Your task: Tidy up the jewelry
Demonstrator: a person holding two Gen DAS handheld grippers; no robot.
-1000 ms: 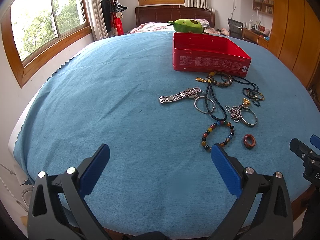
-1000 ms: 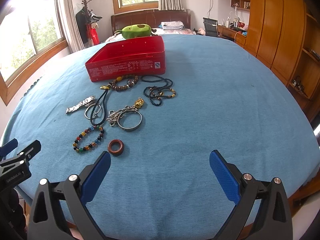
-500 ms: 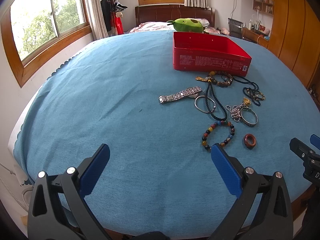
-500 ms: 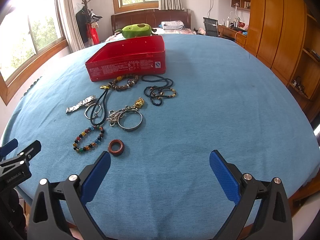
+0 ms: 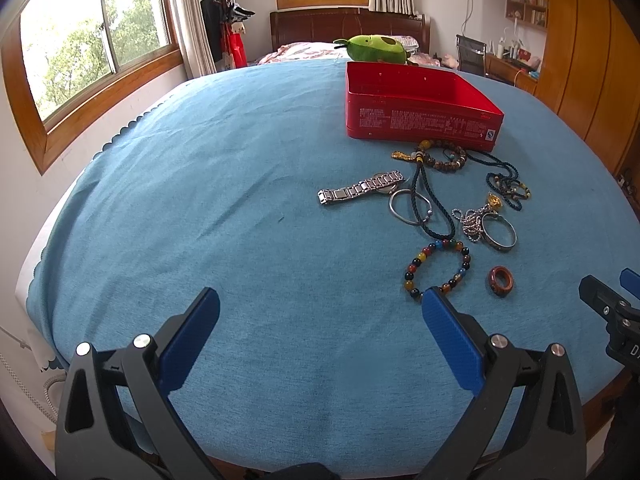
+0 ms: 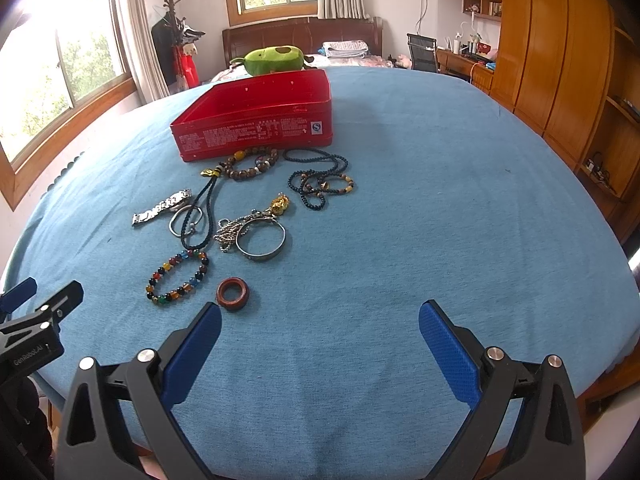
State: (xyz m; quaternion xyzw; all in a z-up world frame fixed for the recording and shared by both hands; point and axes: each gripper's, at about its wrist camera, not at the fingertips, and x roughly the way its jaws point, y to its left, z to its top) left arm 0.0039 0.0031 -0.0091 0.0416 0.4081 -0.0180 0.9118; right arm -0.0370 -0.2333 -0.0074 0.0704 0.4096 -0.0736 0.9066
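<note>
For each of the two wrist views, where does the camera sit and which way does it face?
Left wrist: behind the open left tool, facing the red tin across the blue cloth; the right tool's tip shows at right.
Right wrist: behind the open right tool, facing likewise; the left tool's tip shows at left.
Shared: tin, beaded bracelet, brown ring.

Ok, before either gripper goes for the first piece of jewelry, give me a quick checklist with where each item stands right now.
1. Left gripper open, holding nothing: ok.
2. Right gripper open, holding nothing: ok.
3. Red box open-topped, nothing covering it: ok.
4. Box floor free of items: cannot tell, only partly visible.
5. Brown ring lying apart from other pieces: ok.
6. Silver chain separate from the silver bangle: not ok, they overlap.
</note>
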